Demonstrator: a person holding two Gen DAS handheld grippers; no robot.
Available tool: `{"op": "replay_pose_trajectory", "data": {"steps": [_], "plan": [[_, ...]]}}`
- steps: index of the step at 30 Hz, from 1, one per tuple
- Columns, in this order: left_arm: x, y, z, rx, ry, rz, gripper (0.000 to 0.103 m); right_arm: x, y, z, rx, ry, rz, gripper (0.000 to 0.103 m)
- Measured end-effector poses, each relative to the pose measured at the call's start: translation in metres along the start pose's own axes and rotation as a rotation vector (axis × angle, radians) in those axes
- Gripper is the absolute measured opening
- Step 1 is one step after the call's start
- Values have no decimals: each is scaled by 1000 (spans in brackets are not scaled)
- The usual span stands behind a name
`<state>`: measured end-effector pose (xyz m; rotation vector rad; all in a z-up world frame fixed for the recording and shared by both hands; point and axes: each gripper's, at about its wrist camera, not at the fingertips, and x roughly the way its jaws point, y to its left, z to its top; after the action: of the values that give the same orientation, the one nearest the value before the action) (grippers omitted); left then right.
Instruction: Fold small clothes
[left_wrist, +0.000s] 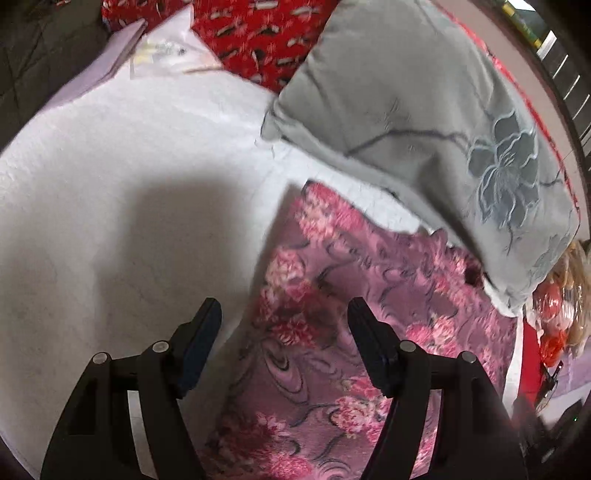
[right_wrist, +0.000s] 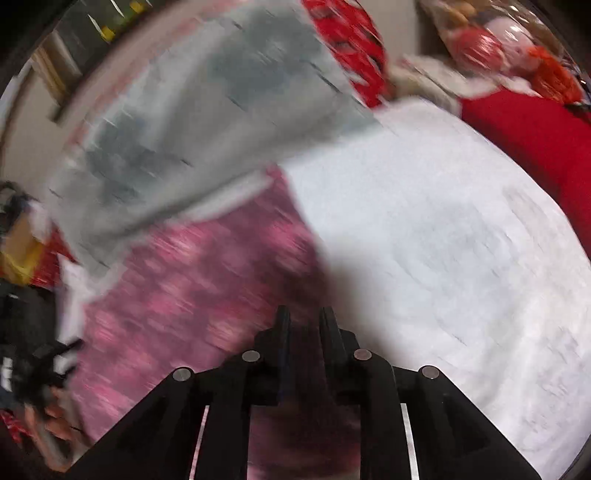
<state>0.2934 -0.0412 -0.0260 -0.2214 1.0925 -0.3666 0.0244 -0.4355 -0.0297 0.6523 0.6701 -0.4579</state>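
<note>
Left hand-held gripper (left_wrist: 284, 310): jaws stood wide apart, nothing between the pads, pointed steeply down. Beneath and just ahead of it lay the pink floral cloth (left_wrist: 354, 295), flat on the white bed cover (left_wrist: 129, 166). Left finger (left_wrist: 207, 325) hung over bare white cover, just off the cloth's left edge; right finger over the floral pattern itself. No contact with the cloth could be made out. Beyond the cloth's far edge, ahead and to the right of this hand-held gripper, sat a grey pillow (left_wrist: 424, 110) with a stitched flower, its near corner overlapping the cloth's far side. Farther ahead, a red patterned fabric (left_wrist: 258, 37).

Right hand-held gripper (right_wrist: 304, 317): jaws narrowed to a slim gap; no earlier view to compare. View heavily blurred. Same pink floral cloth (right_wrist: 192, 280) spread ahead and to the left of this hand-held gripper, its right edge running up just left of the fingertips. Purple-pink fabric visible low between the finger bases, but whether pinched or merely lying underneath, cannot tell. White bed cover (right_wrist: 443, 240) ahead and to the right. Grey pillow (right_wrist: 207, 110) beyond the cloth, far ahead and left. Plain red fabric (right_wrist: 535, 136) far right.
</note>
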Motion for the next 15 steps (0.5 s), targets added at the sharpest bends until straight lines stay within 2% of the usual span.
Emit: {"op": "replay_pose_trajectory", "data": {"steps": [1, 3, 6, 10, 13, 15], "plan": [[0, -3, 0, 9, -3, -2, 70, -1, 10, 4, -13, -17, 21, 33], [4, -10, -2, 33, 3, 13, 70, 7, 42, 13, -74, -28, 90, 37], [14, -22, -4, 77, 17, 57, 70, 37, 93, 17, -158, -4, 136, 37], [22, -34, -6, 118, 12, 110, 70, 72, 132, 22, -196, 19, 188, 37], [22, -36, -8, 133, 6, 134, 72, 110, 158, 21, -211, 62, 190, 36], [24, -36, -8, 129, 7, 137, 73, 142, 163, 12, -244, 149, 133, 39]]}}
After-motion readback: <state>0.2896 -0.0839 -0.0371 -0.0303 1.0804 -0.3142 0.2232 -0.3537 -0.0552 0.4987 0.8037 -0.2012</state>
